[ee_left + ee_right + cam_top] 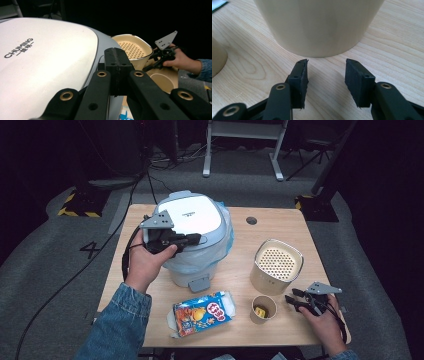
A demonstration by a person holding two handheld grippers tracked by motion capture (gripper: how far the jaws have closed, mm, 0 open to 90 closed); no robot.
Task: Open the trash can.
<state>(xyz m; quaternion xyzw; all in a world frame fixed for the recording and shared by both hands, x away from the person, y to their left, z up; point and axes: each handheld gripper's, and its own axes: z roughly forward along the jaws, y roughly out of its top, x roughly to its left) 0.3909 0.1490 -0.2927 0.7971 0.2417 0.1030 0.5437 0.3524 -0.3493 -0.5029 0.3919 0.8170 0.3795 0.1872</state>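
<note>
The left tongs (pixel 117 72), clenched empty, hover over the bin's lid (pixel 192 215) at upper left. The lid looks smooth, stiff and slippery; its front edge seems the best purchase. The right tongs (pixel 327 82) rest released on the bench (pixel 280 222).

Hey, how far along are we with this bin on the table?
Done: nothing that shows. The bin's lid is down, and the snack packet, paper cup and cream perforated container sit on the table.
In hand: the left gripper, jaws together and empty, is over the lid's near side. The right gripper rests open beside the container.
Left: probably opening the bin and whatever follows.
</note>
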